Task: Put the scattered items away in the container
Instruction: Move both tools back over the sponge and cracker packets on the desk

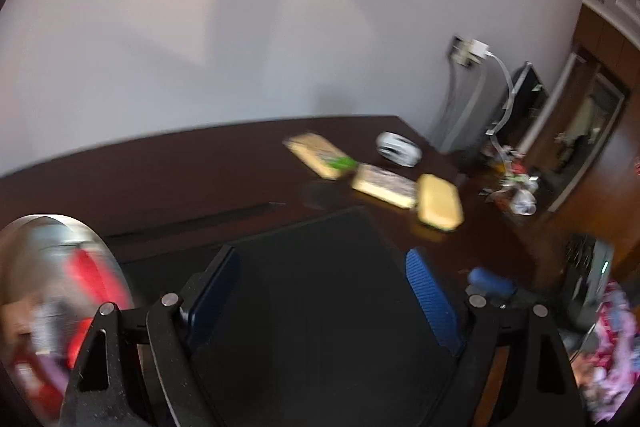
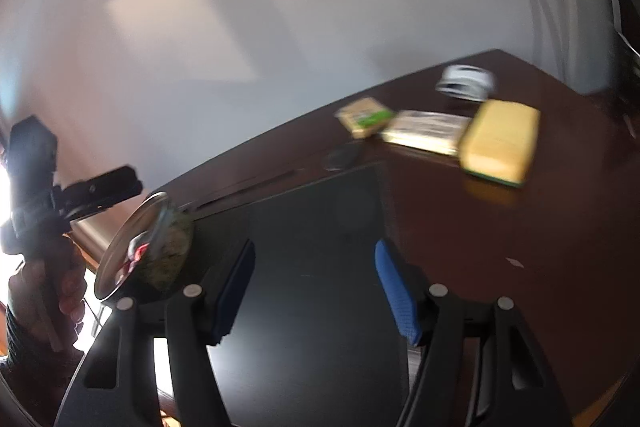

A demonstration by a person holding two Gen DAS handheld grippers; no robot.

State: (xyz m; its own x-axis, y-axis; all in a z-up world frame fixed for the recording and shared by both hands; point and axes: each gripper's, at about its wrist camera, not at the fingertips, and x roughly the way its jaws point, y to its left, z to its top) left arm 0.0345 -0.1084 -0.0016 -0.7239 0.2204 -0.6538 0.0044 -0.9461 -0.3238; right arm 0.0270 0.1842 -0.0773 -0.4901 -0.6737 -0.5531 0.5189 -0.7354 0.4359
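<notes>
Sponge [image 2: 498, 141], the biggest of the scattered items, lies toward the far right corner of the desk [image 2: 500, 247]; it looks light and soft, so it should squash under pressure and is best pinched across its short sides. Touching its left end is a flat packet [image 2: 426, 131], probably light and a bit slippery, easier to take by a long edge. Further left, a smaller box [image 2: 364, 117] with a green patch looks stiff enough for a grip across its width. Behind them, near the far edge, sits a roll of tape [image 2: 466, 81], rigid and light; grab it across the ring. A black mat [image 2: 312, 267] covers the near desk. Which thing is the container, I cannot tell.

Both the left tongs [image 1: 324, 291] and right tongs [image 2: 316, 287] hover spread apart, holding nothing.
</notes>
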